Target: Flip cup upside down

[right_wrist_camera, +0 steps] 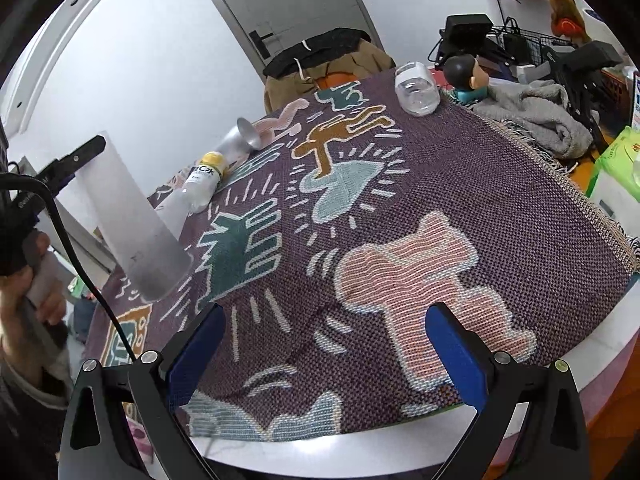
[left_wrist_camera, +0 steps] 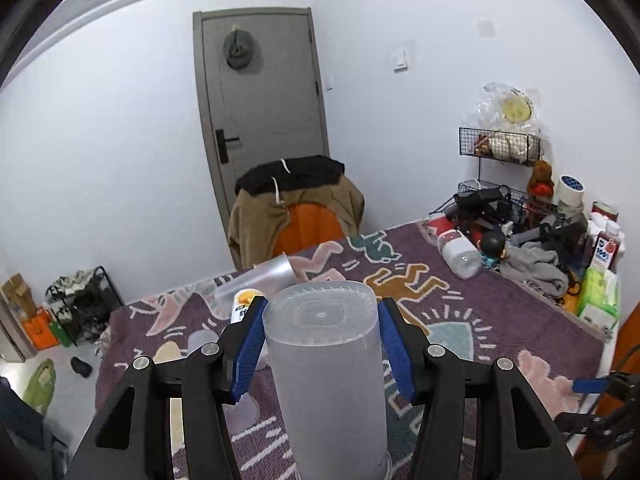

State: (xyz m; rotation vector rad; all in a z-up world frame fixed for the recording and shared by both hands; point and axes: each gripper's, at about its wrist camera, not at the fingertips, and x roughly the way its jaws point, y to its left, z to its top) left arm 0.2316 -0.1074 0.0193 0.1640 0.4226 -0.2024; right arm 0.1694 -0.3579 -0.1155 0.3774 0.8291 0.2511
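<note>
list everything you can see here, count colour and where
frosted cup: 1, translucent white, base up, between the left tool's pads over the cloth
patterned cloth: 1, purple with coloured figures, covers the table
water bottle: 1, clear with yellow cap, lying at the cloth's far left
second frosted cup: 1, translucent, lying on its side beside that bottle
clear jar: 1, lying at the cloth's far edge
grey towel: 1, bunched at the far right
chair: 1, orange, draped with brown and black clothes
door: 1, grey, closed
wire rack: 1, black, far right
left tool: blue pads, shut on the cup
right tool: blue pads, open, empty
hand: 1, gripping the left tool's handle
</note>
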